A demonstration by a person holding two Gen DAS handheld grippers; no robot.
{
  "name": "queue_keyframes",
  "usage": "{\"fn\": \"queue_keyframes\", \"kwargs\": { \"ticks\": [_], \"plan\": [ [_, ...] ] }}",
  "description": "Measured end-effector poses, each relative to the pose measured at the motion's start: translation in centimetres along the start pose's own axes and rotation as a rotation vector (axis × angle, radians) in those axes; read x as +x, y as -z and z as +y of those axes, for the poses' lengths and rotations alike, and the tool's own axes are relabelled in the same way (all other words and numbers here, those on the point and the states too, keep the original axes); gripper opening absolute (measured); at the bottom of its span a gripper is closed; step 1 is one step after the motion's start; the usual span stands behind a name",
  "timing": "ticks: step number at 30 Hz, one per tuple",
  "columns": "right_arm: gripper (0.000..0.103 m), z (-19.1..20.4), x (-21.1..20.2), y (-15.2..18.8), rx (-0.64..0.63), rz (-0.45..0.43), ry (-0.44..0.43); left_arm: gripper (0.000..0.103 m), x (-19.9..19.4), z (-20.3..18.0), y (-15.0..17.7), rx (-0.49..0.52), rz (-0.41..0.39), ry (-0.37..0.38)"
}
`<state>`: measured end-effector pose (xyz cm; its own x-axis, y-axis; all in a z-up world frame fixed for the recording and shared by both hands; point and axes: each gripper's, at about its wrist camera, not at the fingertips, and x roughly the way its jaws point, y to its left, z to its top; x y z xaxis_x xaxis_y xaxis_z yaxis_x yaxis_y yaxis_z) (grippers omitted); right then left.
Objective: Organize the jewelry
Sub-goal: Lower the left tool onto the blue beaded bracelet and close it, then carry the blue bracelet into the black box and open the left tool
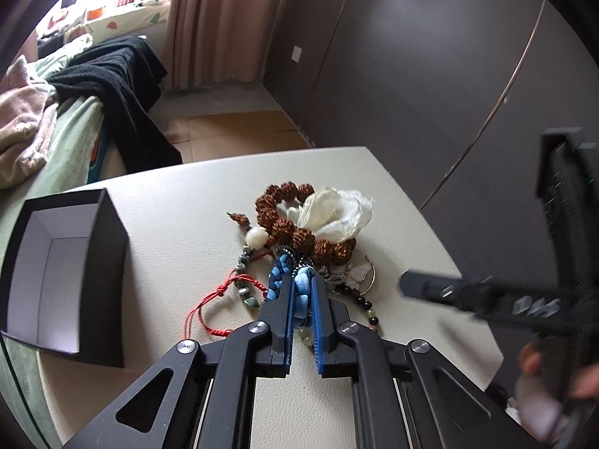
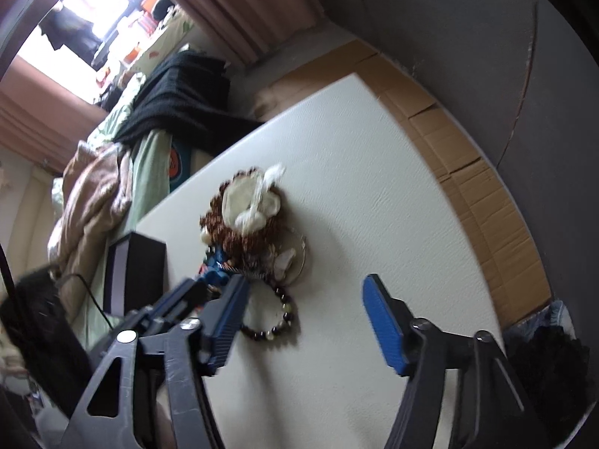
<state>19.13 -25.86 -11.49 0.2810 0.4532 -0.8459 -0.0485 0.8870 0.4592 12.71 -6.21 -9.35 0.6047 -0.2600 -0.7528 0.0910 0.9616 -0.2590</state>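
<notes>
Though both views take in plenty of surfaces, no brand, label or writing can be read on any of them; the pale marks on the right tool's black body, seen from the left wrist, are too blurred to make out.

Pointing steeply down at the desk [image 1: 179,202], the left tongs [image 1: 301,292] are closed on a blue beaded piece [image 1: 301,288], with the blue pads pressing it from both sides at the near edge of the jewelry pile [image 1: 307,232]. That pile lies about mid-desk and holds a brown knobbly bead bracelet [image 1: 288,220], a white fabric flower [image 1: 337,213], a red cord bracelet [image 1: 213,307], a strand of grey-green stones [image 1: 243,280] and a wire pendant with pale petals [image 1: 355,273]. A dark bead bracelet [image 2: 279,318] lies flat at the pile's near side, just beside the left tongs.

An open black box [image 1: 93,269] with a white lining stands on the desk's left part, apart from the pile.

Angled down over the desk to the right of the pile, the right tongs [image 2: 303,295] stand partly open with nothing between the pads. One finger [image 2: 382,321] hangs over bare desk; the other overlaps the dark bead bracelet in this view, but whether it touches cannot be told. A blurred hand [image 1: 550,370] grips the right tool at the left-wrist view's lower right edge.
</notes>
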Motion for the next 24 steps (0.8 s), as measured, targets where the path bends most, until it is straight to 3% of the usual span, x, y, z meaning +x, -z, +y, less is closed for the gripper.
{"fn": "queue_keyframes", "kwargs": {
  "ticks": [6,13,16,18,20,24],
  "plan": [
    [0.047,1.6,2.1,1.0,-0.068,0.055,0.042,0.008,-2.2,0.7,0.0,-0.029,-0.031,0.038],
    [0.043,3.5,4.4,2.0,-0.17,0.084,0.135,0.008,-4.7,2.2,0.1,-0.062,-0.066,0.039],
    [0.035,4.7,4.8,2.2,-0.244,0.066,0.206,0.008,-5.5,2.7,0.3,-0.074,-0.08,0.036],
    [0.02,5.4,5.1,2.6,-0.304,0.053,0.282,0.008,-6.1,3.1,0.4,-0.082,-0.089,0.039],
    [0.011,5.8,5.2,2.9,-0.356,0.048,0.327,0.008,-6.8,3.5,0.5,-0.09,-0.102,0.045],
    [0.01,5.8,4.6,3.0,-0.368,0.059,0.304,0.008,-8.4,4.1,0.7,-0.109,-0.132,0.059]
  ]
}}
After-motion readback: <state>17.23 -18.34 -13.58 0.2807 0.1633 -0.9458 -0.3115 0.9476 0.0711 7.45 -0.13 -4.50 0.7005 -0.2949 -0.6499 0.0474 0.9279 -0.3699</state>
